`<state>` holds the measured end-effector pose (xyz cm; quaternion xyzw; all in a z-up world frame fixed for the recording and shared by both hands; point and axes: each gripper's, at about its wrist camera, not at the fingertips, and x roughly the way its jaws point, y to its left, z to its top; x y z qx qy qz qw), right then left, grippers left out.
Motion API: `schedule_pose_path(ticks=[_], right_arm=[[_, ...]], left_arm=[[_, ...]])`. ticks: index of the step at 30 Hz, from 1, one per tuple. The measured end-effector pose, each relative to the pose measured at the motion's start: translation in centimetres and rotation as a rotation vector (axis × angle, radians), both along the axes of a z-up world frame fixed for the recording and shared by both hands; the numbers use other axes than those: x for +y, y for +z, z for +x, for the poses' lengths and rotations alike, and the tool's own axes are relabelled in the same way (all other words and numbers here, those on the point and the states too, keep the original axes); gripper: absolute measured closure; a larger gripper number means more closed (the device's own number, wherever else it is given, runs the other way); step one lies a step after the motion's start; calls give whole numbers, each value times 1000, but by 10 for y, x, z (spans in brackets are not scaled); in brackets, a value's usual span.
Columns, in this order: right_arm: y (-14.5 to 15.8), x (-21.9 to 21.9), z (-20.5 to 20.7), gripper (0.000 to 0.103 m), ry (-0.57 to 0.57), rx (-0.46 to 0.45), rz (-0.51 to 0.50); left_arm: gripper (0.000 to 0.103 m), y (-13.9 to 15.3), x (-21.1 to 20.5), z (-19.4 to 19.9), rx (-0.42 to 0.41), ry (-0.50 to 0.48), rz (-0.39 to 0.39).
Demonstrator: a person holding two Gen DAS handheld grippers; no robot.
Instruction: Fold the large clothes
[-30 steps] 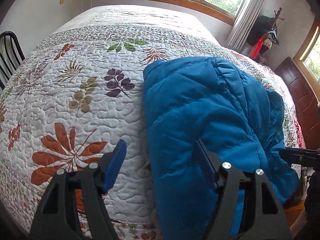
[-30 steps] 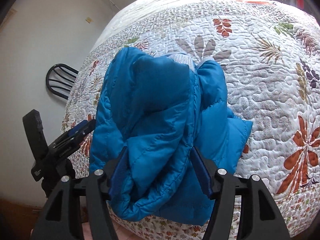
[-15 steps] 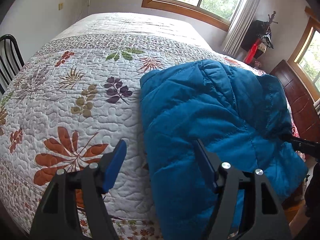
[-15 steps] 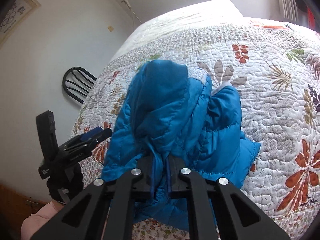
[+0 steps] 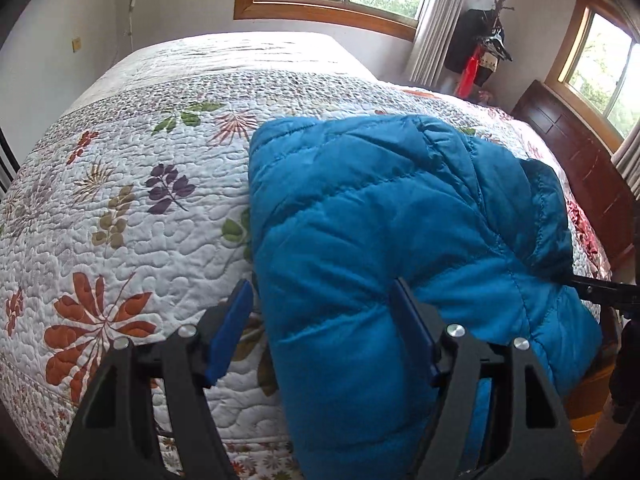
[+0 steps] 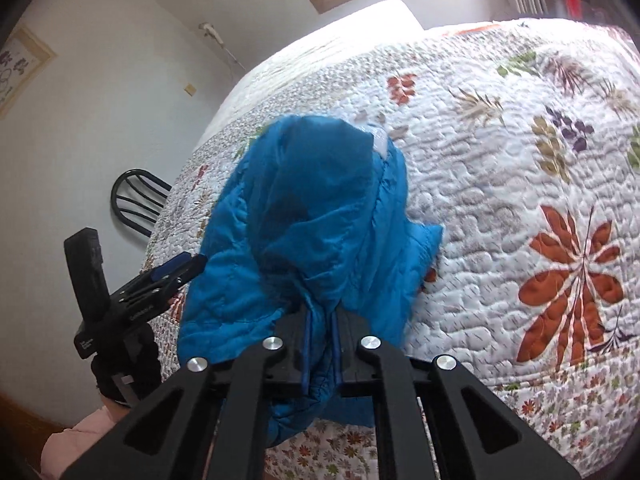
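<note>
Pinching puffy blue quilted jacket point(image 6: 304, 216), right claw point(image 6: 320, 344); left claw point(image 5: 320, 328) opening astride its edge.

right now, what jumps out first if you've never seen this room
A puffy blue jacket lies bunched near the edge of a bed, bright against the white quilt with its leaf prints. The right tool is shut on a pinch of the jacket's fabric, while the left tool stands open at the jacket's other side, its jaws opening with the jacket's edge between them.
</note>
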<state>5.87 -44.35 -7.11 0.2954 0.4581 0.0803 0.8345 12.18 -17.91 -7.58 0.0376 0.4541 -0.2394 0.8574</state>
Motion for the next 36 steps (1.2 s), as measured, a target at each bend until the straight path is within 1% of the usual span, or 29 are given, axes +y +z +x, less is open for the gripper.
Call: schedule_pose_path(ticks=[3,7,9,12,15,17,20,22,24,27,29,31,34,36], right_arm=[[-22,-4,-4,95,-6,15,11],[-55,-8,1,92,-17,38,62],[-60,-9,3,92,-18,39,71],[-51,-7,2,90,-15,31,57],[-29,-6,-9,79,-30,15,7],[-8,0,-23,76,-48,-18,-63],[23,13,-43,76,-55,-77,-149],[41,26,-50,76,-12,-130,-155],[49,43,-48,76,47,-148,-151],[47,63,-37,76,96,-136,-181],[38,67,-31,76,93,-113,-193],[29,66,-31,77,93,-92,-183],[12,61,-34,83,85,-41,-171],[-2,56,-35,84,78,-8,-146]], left_arm=[[31,-13,-6,-1,16,-12,6],[28,-27,-5,2,46,-14,-19],[25,-32,-6,3,50,-13,-20],[25,-30,-3,7,71,-11,-34],[32,-19,6,7,98,-23,-60],[33,-8,16,0,74,-23,-71],[31,4,33,-15,34,-7,-74],[30,10,42,-23,30,2,-93],[29,12,47,-30,29,17,-98],[29,12,48,-36,42,21,-116],[29,11,47,-38,31,26,-101],[29,5,45,-40,35,28,-87],[29,-3,44,-40,59,16,-77],[29,-8,42,-42,61,11,-74]])
